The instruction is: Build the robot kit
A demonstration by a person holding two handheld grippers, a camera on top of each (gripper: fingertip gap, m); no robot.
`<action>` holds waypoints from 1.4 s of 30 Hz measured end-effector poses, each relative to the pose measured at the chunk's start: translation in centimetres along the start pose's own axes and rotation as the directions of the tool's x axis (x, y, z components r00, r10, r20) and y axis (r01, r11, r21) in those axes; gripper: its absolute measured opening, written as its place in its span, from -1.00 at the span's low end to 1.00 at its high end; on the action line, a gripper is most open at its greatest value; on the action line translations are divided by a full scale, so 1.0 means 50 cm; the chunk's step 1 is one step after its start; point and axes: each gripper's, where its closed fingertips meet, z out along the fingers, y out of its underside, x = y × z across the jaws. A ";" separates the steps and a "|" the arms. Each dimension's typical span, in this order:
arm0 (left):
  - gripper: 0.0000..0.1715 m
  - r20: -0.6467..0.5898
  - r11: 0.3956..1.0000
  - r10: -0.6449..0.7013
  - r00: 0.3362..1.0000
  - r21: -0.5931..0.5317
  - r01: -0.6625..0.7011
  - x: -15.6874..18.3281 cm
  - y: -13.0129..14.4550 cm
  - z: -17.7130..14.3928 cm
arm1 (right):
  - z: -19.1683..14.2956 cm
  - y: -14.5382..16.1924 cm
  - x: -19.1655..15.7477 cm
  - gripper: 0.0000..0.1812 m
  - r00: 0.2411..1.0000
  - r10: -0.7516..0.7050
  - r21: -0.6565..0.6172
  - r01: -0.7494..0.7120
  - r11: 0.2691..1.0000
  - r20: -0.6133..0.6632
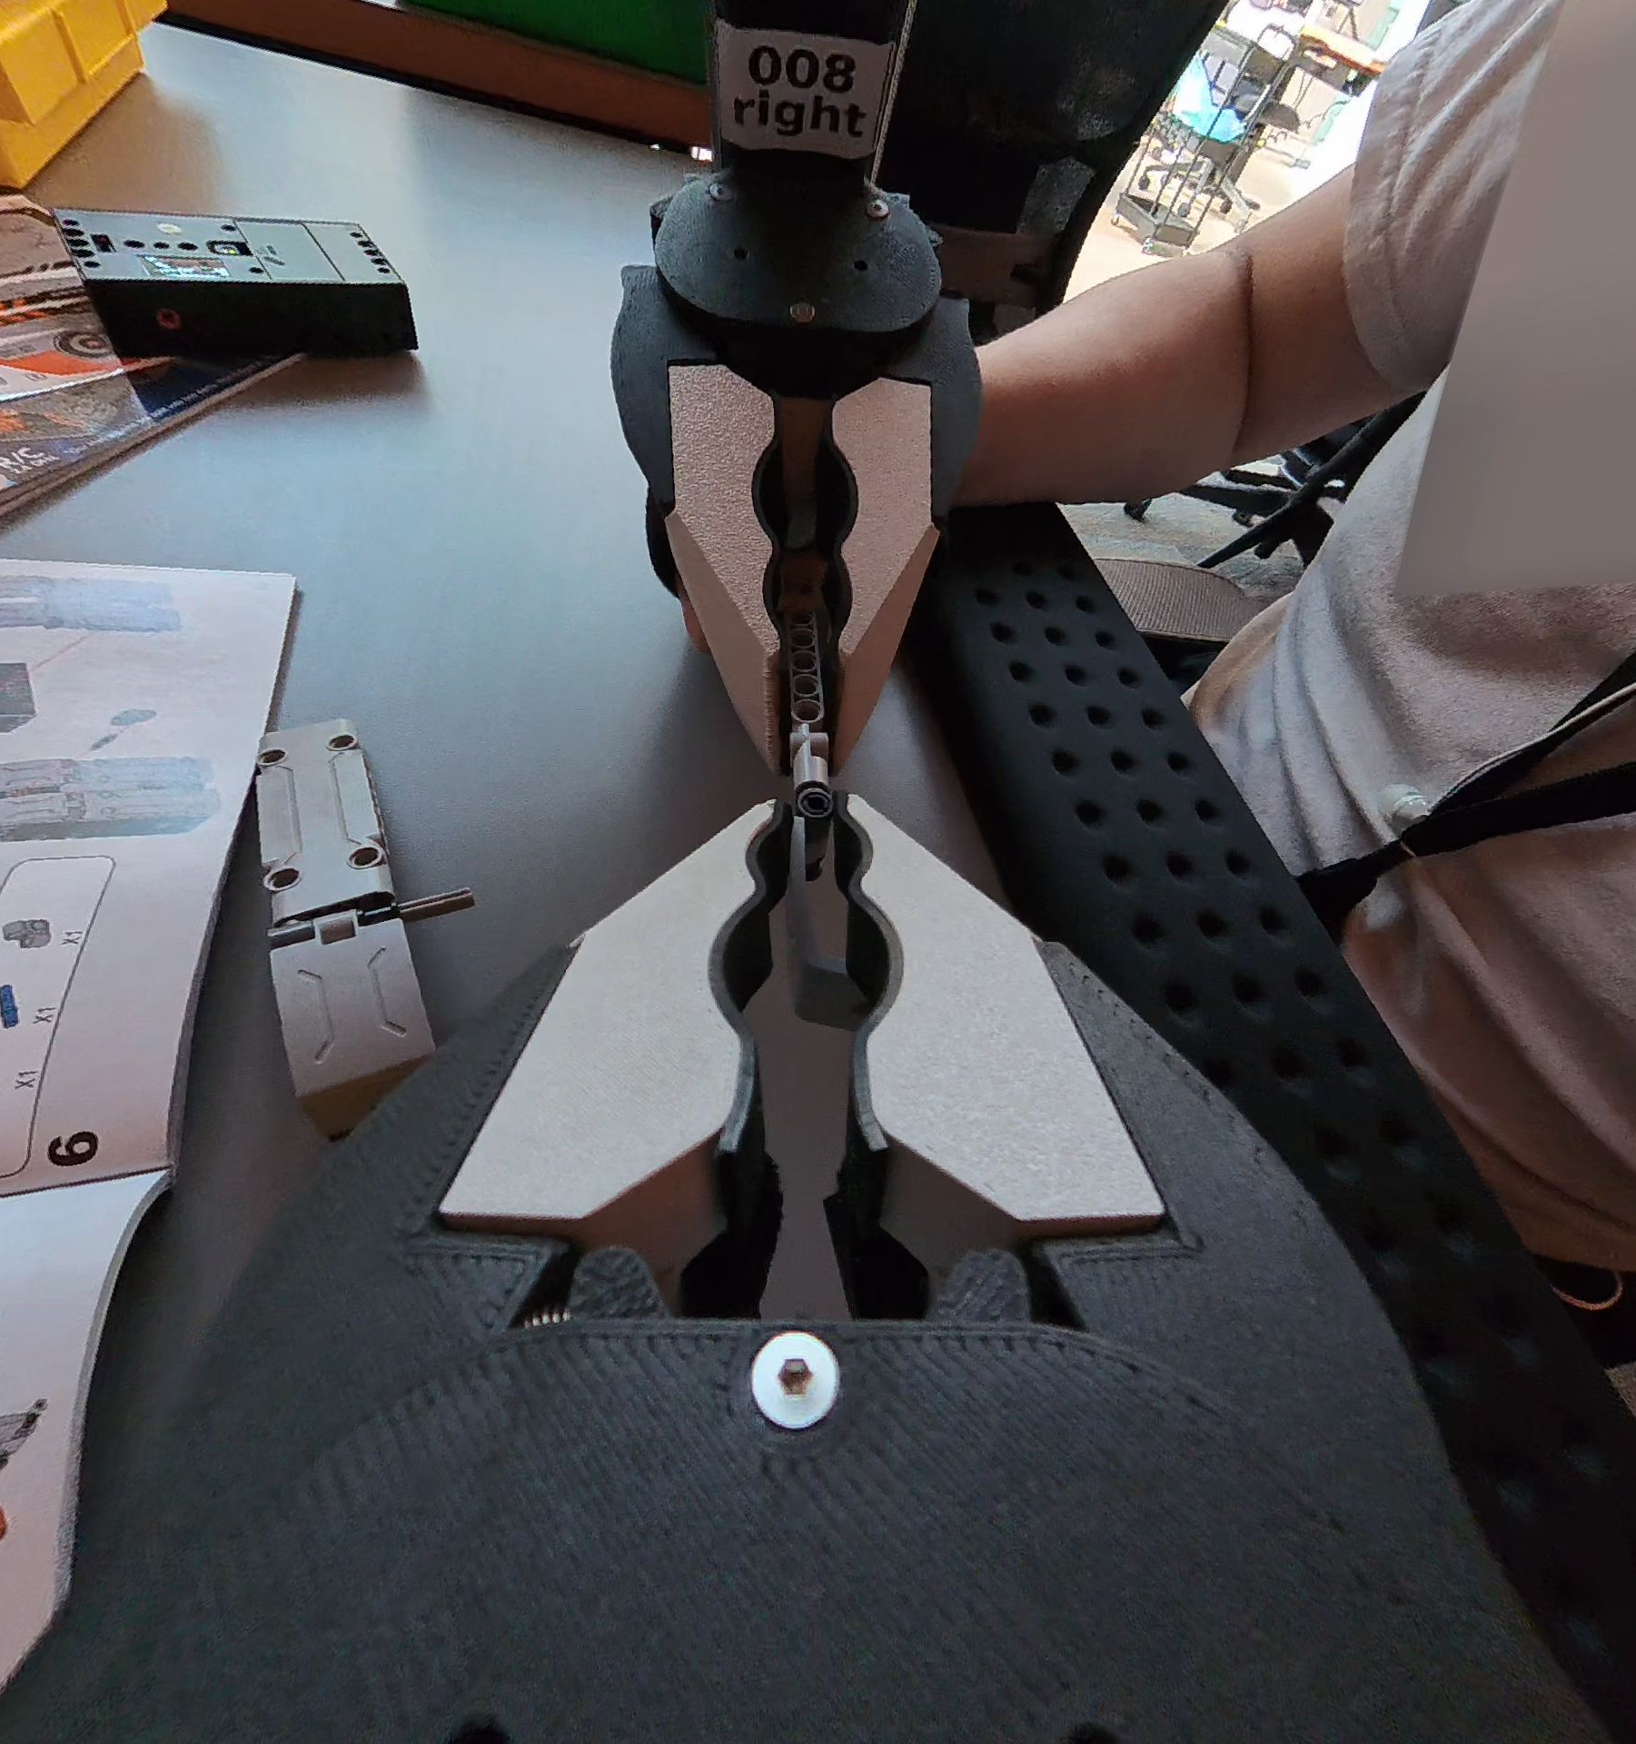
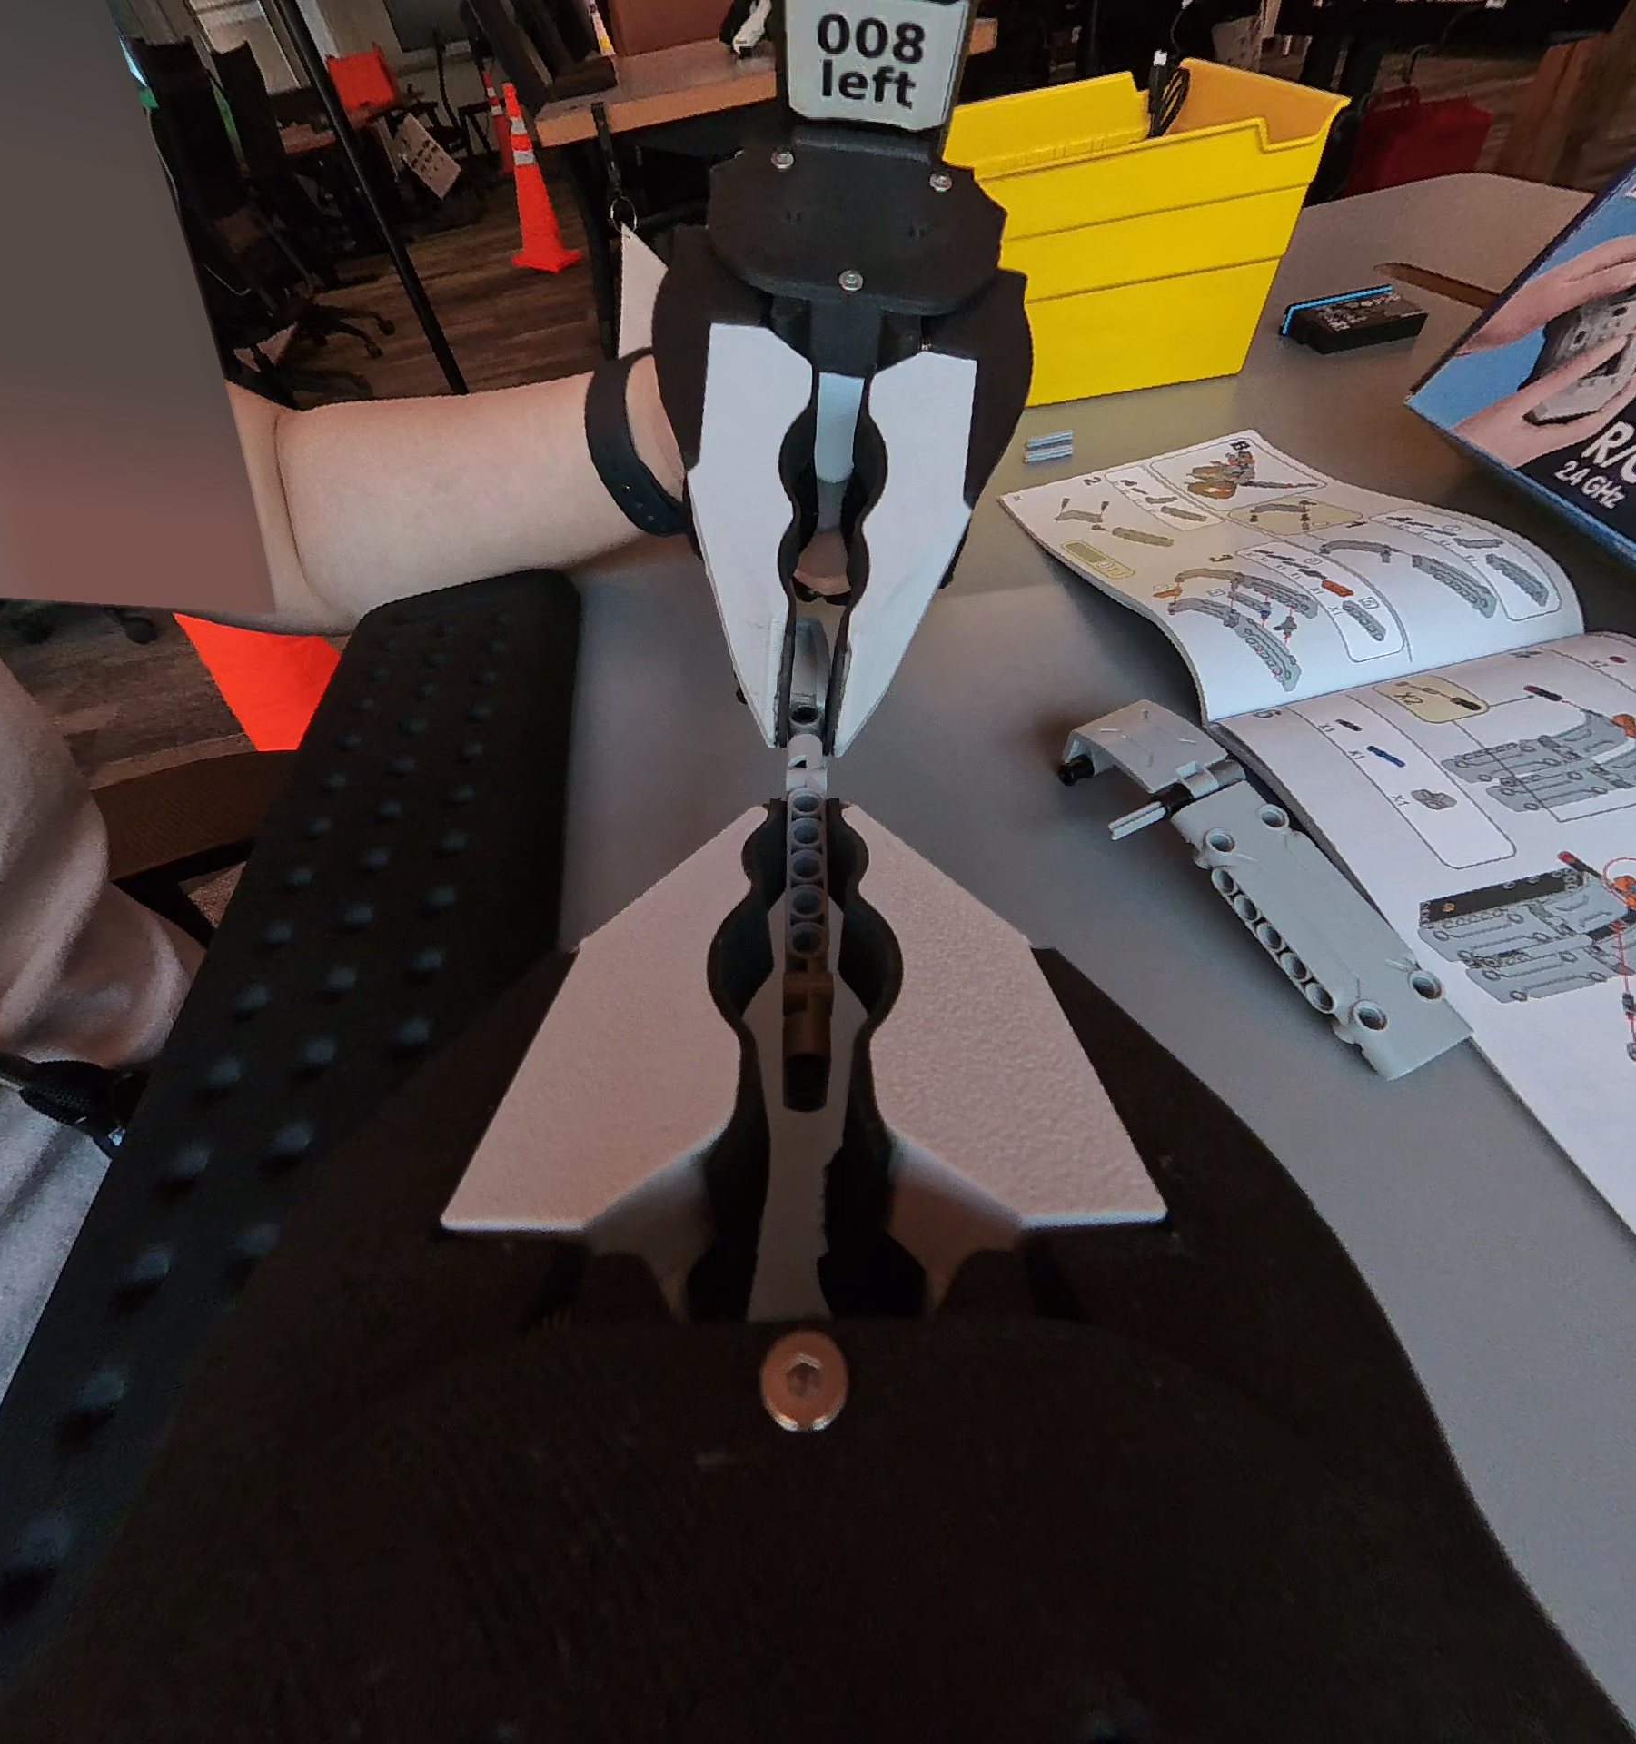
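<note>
My left gripper [image 1: 809,813] is shut on a small light grey angled piece [image 1: 821,944] with a round socket at its front end. My right gripper [image 2: 806,810] is shut on a dark grey beam with holes [image 2: 806,878], which has a brown connector [image 2: 806,1019] at the rear and a light grey connector [image 2: 806,763] at its tip. The two grippers face each other tip to tip above the table. The light grey connector touches the socket end of the angled piece. The right gripper [image 1: 809,760] shows opposite in the left wrist view, and the left gripper [image 2: 806,741] in the right wrist view.
A grey panel assembly [image 2: 1267,887] lies on the grey table [image 1: 512,472] beside an open instruction booklet [image 2: 1361,585]. A black electronic box [image 1: 238,283], a yellow bin [image 2: 1135,236] and a blue carton [image 2: 1597,377] stand farther off. A black perforated pad [image 1: 1125,802] lies by the person's arm. My two grippers' fingertips are within a few centimetres of each other.
</note>
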 end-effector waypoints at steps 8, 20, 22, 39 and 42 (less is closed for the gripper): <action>-0.93 -0.014 1.000 -0.016 1.000 -0.010 0.016 0.000 0.004 0.011 | -0.005 0.009 0.000 -0.93 0.999 -0.028 -0.022 0.028 0.999 -0.022; -0.94 -0.032 0.997 -0.034 0.999 -0.071 0.032 0.001 0.024 0.025 | 0.003 0.026 -0.002 -0.94 0.997 -0.066 -0.087 0.063 0.994 -0.029; -0.94 -0.033 0.996 -0.039 0.999 -0.079 0.037 0.000 0.028 0.026 | 0.005 0.030 -0.002 -0.94 0.998 -0.062 -0.099 0.059 0.993 -0.029; -0.79 -0.072 0.976 -0.216 0.974 0.003 0.217 -0.016 0.014 0.012 | -0.002 0.017 0.022 -0.93 0.951 0.304 -0.026 -0.303 0.953 0.051; -0.82 -0.039 0.978 -0.207 0.978 -0.014 0.207 -0.024 0.023 0.015 | 0.000 0.021 0.025 -0.93 0.946 0.322 -0.038 -0.320 0.947 0.048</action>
